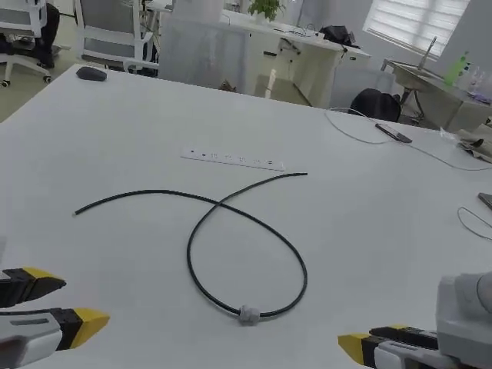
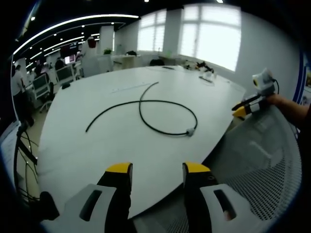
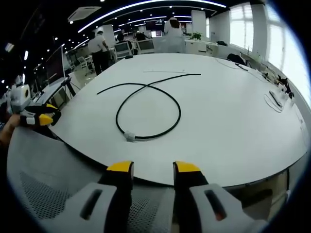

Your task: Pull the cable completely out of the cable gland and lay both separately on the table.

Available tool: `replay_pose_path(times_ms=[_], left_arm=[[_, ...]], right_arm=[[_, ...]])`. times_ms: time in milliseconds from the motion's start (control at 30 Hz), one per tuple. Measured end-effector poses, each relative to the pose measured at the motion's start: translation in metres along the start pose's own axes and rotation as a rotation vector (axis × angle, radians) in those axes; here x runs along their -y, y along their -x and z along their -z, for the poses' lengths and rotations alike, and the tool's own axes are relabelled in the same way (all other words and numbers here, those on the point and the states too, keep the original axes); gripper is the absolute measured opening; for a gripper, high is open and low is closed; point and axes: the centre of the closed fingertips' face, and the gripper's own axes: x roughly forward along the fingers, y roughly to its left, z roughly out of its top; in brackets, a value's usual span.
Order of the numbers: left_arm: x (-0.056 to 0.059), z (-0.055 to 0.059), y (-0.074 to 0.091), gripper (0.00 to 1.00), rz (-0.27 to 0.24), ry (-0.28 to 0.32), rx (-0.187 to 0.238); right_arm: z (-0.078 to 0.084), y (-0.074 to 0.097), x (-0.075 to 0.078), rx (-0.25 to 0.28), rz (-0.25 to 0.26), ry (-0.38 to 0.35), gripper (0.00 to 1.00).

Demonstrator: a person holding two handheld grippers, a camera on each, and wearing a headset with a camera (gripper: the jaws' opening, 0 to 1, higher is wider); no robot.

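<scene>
Cable (image 1: 189, 247) looped on the table (image 1: 369, 215), cable gland (image 1: 248, 314) threaded on its near curve. Left gripper (image 2: 158, 168) and right gripper (image 3: 153, 167) off the edge, jaws parted, empty.

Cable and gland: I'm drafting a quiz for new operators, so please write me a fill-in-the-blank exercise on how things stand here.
1. The black cable lies on the white table, curled into one ____.
2. The cable gland, threaded on the cable nearest the person, is ____ in colour.
3. The left gripper and the right gripper hold nothing, their jaws ____.
Missing words: loop; grey; open.
</scene>
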Motion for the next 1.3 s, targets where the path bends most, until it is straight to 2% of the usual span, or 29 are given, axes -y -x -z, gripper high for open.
replay_pose_path(times_ms=[500,1300], left_arm=[[-0.0018,-0.0035,0.0018,0.41,-0.008,0.014,0.027],[-0.0016,-0.0014,0.0019,0.41,-0.011,0.014,0.016]], right_arm=[[-0.0006,0.0000,0.0000,0.003,0.000,-0.001,0.34],[-0.0007,0.0001,-0.0006,0.005,-0.005,-0.001,0.34]])
